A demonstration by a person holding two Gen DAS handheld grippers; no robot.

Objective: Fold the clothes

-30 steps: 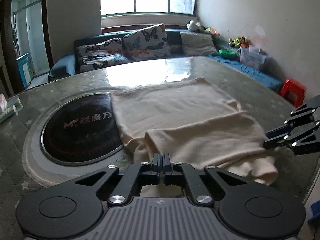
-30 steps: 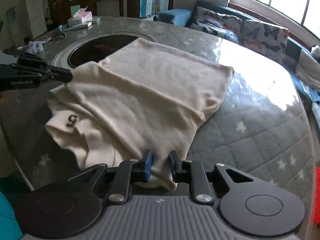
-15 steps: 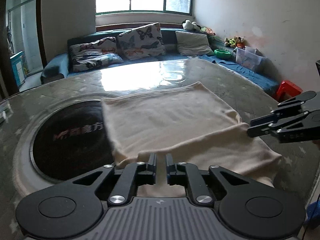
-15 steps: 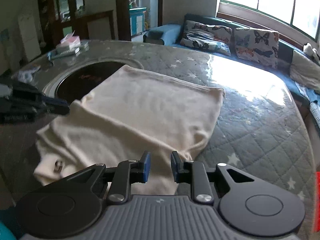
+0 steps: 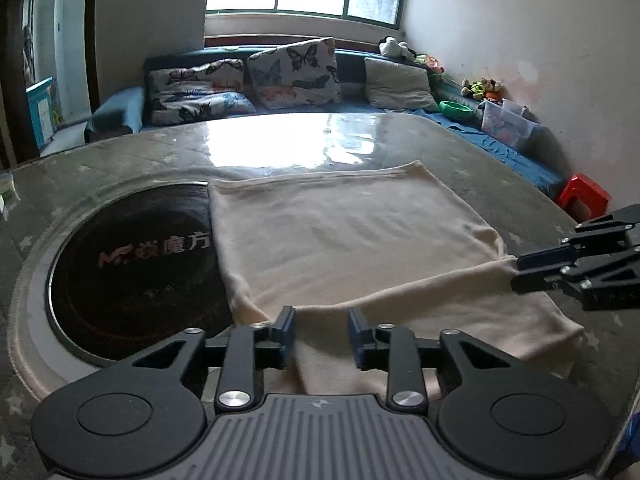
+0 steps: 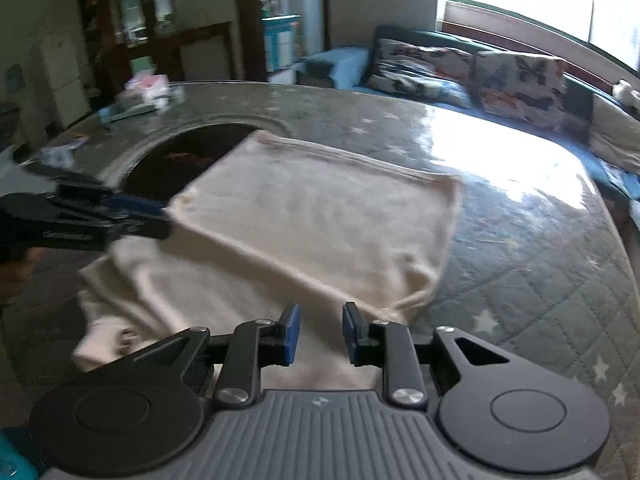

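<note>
Cream knit garment near hem hidden behind left claw; small items on far grey desk edge blurred, unreadable.

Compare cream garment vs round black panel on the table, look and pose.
Cream garment is pale, roughly rectangular, folded; round black panel is dark, circular, with lettering. Garment lies on the table, edge overlapping the panel; panel is set into it. Both lie flat.
</note>
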